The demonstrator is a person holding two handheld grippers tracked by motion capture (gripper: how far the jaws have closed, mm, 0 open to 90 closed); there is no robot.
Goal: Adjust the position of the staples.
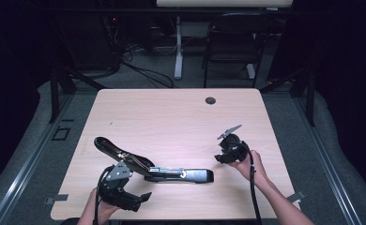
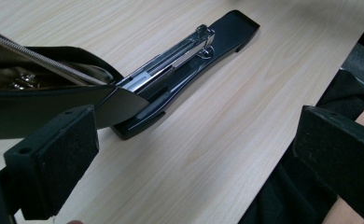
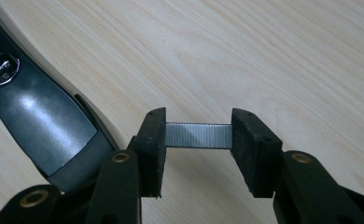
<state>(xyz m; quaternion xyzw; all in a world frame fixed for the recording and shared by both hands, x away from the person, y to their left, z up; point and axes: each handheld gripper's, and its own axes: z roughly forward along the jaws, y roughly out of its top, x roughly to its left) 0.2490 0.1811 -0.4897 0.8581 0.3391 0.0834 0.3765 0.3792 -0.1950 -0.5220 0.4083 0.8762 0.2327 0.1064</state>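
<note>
One staple strip [image 3: 198, 136] clamped end to end between right gripper [image 1: 224, 154] pads, near desk [image 1: 171, 112] right edge, left gripper [image 1: 133, 200] gaping empty at front edge, opened stapler [image 1: 171, 173] just beyond.

A light wooden table [image 1: 171, 112] carries one long black stapler [image 1: 190, 175], opened, well apart from the small round hole [image 1: 210, 100] near the far edge.
</note>
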